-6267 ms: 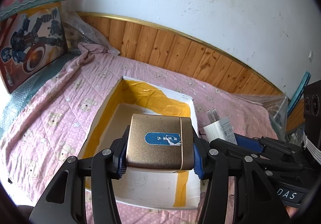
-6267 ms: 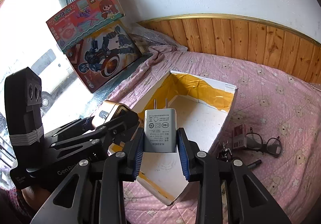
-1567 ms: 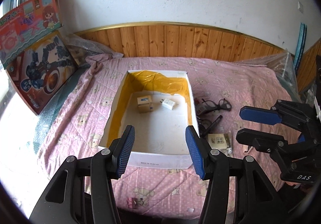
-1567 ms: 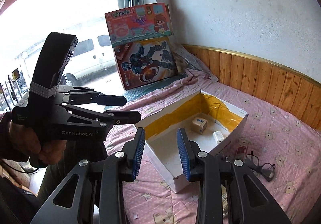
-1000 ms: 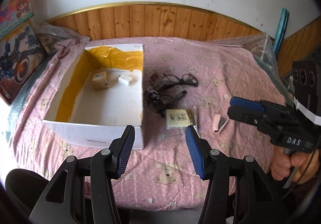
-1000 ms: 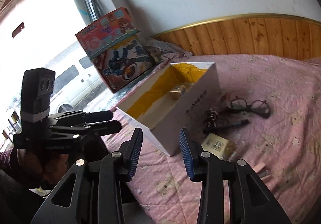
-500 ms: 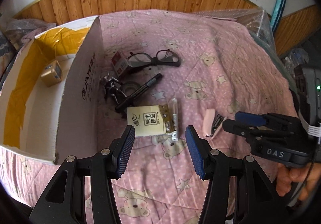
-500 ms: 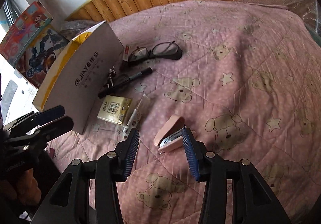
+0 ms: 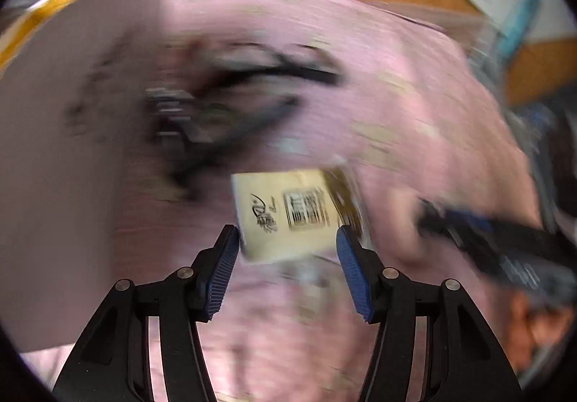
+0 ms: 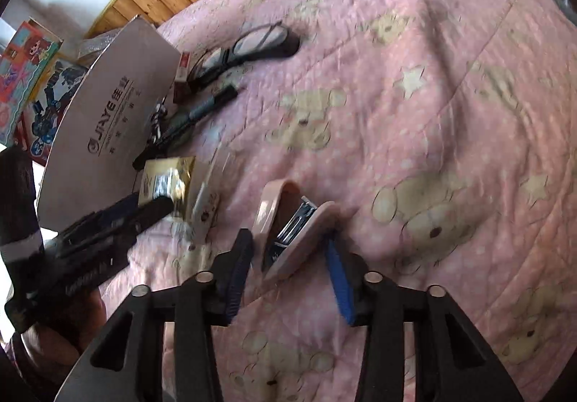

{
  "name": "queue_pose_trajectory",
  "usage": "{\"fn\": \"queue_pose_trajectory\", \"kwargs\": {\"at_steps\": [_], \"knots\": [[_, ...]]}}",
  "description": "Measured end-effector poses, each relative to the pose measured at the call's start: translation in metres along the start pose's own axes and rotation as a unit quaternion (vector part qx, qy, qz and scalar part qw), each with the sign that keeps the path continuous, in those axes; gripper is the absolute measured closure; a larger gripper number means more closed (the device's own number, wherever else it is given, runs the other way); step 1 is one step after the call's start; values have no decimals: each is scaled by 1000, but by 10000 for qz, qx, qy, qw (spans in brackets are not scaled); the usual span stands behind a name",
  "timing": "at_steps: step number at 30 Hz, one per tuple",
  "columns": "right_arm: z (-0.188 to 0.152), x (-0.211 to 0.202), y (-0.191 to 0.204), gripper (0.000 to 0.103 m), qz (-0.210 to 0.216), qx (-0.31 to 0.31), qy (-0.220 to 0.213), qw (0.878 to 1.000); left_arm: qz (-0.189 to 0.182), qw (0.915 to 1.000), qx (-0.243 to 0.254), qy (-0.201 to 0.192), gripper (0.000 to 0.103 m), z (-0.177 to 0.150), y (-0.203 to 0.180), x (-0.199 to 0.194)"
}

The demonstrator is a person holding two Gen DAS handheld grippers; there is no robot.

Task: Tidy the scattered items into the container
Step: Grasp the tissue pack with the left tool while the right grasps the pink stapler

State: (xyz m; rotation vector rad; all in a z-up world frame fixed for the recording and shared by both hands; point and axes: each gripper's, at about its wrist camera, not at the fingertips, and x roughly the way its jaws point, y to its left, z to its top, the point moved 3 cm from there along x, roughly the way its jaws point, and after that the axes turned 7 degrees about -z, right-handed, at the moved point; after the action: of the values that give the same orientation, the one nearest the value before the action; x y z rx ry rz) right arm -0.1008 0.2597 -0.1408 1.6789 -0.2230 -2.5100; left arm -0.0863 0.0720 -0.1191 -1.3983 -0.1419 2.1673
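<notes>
While both of your tools are lowered over the pink quilt [image 10: 414, 84], the stock reads as follows.

Item one: pink stapler [image 10: 288, 221], lying hinged apart on the quilt near its front edge, metal channel showing. Your right gripper [image 10: 288, 261] is spread around it, one blue pad on each side; contact cannot be confirmed. The straddle suits a squeeze across the stapler's width, likely the next pick.

Item two: cream tissue packet [image 9: 288, 214], flat on the quilt, printed face up with a barcode and a black flourish; the writing is too blurred to read. Your left gripper [image 9: 286, 257] stands spread with the packet's near edge between its pads, not yet pinched. That view is heavily smeared.

Item three: a small clear tube [image 10: 205, 200] with a pale label, just beside the packet.

Item four: black marker [image 10: 187, 120], lying aslant near the box wall, with a keyring-like cluster [image 10: 157, 120] beside it.

Item five: black-framed glasses [image 10: 241, 48], resting partly on a small red-and-white carton [image 10: 182, 74].

Container: white cardboard box [image 10: 108, 128], at the quilt's left side, its outer wall printed "JIAYE" with Chinese characters. Everything listed remains outside it.

Beyond: toy boxes [image 10: 32, 77] with cartoon art, standing past the box; their lettering is illegible.
</notes>
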Motion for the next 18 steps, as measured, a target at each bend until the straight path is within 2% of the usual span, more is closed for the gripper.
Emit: {"fn": "queue_pose_trajectory", "kwargs": {"at_steps": [1,2,3,5,6,8,10,11,15,18], "knots": [[6,-6,-4,74,-448,-95,-240,9987,-150,9994,311,49,43,-2,-14,-2],[11,-10,-10,80,-904,-160,-398,9950,-110,9980,618,-2,43,-3,-26,-7],[14,-11,-17,81,-1015,-80,-443,9938,-9,9966,823,-71,43,-4,-33,-11],[15,-8,-33,80,-571,423,-266,9971,192,9941,1039,-246,43,-2,-38,-18],[14,-7,-40,76,-340,674,-176,9970,297,9926,1145,-289,43,-1,-38,-19],[12,-10,-43,73,-146,865,-164,9960,466,9881,1439,-285,44,3,-40,-16],[8,-18,-40,59,102,924,-227,9954,552,9811,1832,-287,44,8,-46,-11],[6,-20,-38,55,200,929,-227,9952,551,9770,2045,-270,43,9,-48,-7],[1,-11,-21,46,326,695,0,9970,421,9666,2530,22,43,16,-47,14],[2,-2,-13,45,143,466,23,9988,243,9654,2593,91,41,14,-48,26]]}}
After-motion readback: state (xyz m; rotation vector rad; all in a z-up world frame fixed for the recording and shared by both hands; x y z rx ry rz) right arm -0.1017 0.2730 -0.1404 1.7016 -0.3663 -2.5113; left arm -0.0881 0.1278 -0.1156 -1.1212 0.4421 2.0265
